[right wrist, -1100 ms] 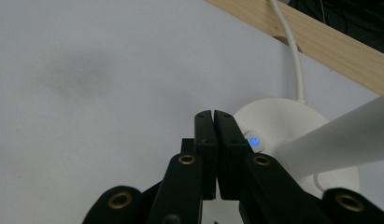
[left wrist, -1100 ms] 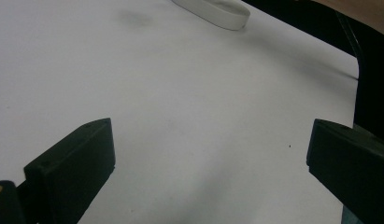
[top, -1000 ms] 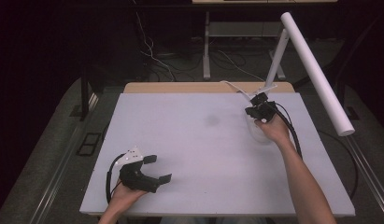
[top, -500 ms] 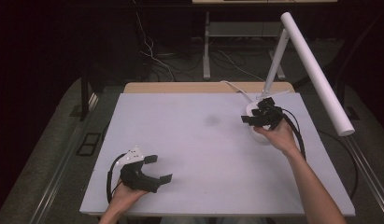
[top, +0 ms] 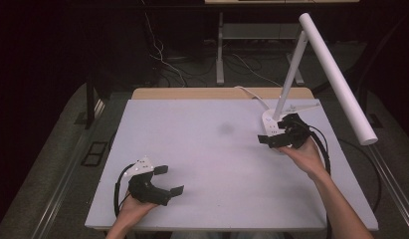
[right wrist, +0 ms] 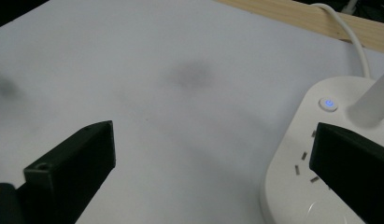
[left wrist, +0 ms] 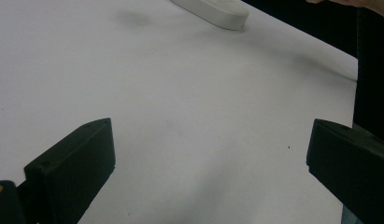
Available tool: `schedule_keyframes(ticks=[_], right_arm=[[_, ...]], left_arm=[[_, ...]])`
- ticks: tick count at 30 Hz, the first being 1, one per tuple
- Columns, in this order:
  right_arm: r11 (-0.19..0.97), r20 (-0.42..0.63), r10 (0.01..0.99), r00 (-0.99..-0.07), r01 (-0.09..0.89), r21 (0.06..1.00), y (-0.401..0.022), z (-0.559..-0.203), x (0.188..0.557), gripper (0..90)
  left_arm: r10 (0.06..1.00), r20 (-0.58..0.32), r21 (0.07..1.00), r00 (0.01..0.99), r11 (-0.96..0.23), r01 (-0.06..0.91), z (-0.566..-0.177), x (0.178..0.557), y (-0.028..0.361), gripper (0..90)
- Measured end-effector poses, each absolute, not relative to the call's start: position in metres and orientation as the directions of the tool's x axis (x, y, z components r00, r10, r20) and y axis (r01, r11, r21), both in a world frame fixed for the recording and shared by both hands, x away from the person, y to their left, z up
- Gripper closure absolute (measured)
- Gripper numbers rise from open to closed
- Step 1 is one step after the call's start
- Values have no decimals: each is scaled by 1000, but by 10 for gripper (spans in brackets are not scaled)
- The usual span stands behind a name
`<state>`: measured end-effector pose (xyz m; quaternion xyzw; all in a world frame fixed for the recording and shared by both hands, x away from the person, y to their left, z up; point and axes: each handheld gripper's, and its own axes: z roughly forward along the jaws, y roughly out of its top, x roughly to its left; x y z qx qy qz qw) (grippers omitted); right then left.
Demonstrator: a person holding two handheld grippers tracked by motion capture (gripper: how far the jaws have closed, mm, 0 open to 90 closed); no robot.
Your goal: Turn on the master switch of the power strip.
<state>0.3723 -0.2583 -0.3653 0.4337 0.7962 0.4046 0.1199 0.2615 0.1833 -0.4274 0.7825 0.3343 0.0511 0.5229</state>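
A white desk lamp stands at the table's far right, with a rounded base [top: 269, 122], a slanted stem and a long tube head [top: 338, 78]. My right gripper [top: 274, 130] hovers at the base's near side, open wide; its jaws have just been opening and nothing is held between them. In the right gripper view [right wrist: 208, 158] the base [right wrist: 316, 158] lies by the right jaw, and its power button [right wrist: 328, 103] glows blue. My left gripper [top: 170, 179] rests open near the front left edge, and its own view [left wrist: 208, 158] has bare table between the jaws.
The white tabletop [top: 207, 149] has a faint grey smudge [top: 226, 128] near its middle. A wooden strip [top: 192, 93] runs along the far edge, and the lamp's white cable [right wrist: 353, 37] crosses it. The lamp head overhangs the right edge.
The right gripper's jaws went from nearly shut to wide open, and that hand drew back a little from the lamp stem toward the person. The left gripper stayed put.
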Motion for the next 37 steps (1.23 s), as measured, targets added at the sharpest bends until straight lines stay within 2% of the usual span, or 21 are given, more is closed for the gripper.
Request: schedule_keyframes(ticks=[16, 27, 37], right_arm=[[280, 188, 759, -624, 572, 771, -272, -370, 318, 0], [244, 213, 754, -621, 566, 787, -280, -395, 275, 0], [232, 225, 755, -616, 571, 788, -284, -418, 252, 0]], left_arm=[[578, -271, 851, 770, -230, 473, -428, 261, 180, 2], [579, -268, 849, 770, -236, 472, -428, 261, 181, 3], [577, -265, 848, 772, -241, 472, -428, 262, 181, 3]])
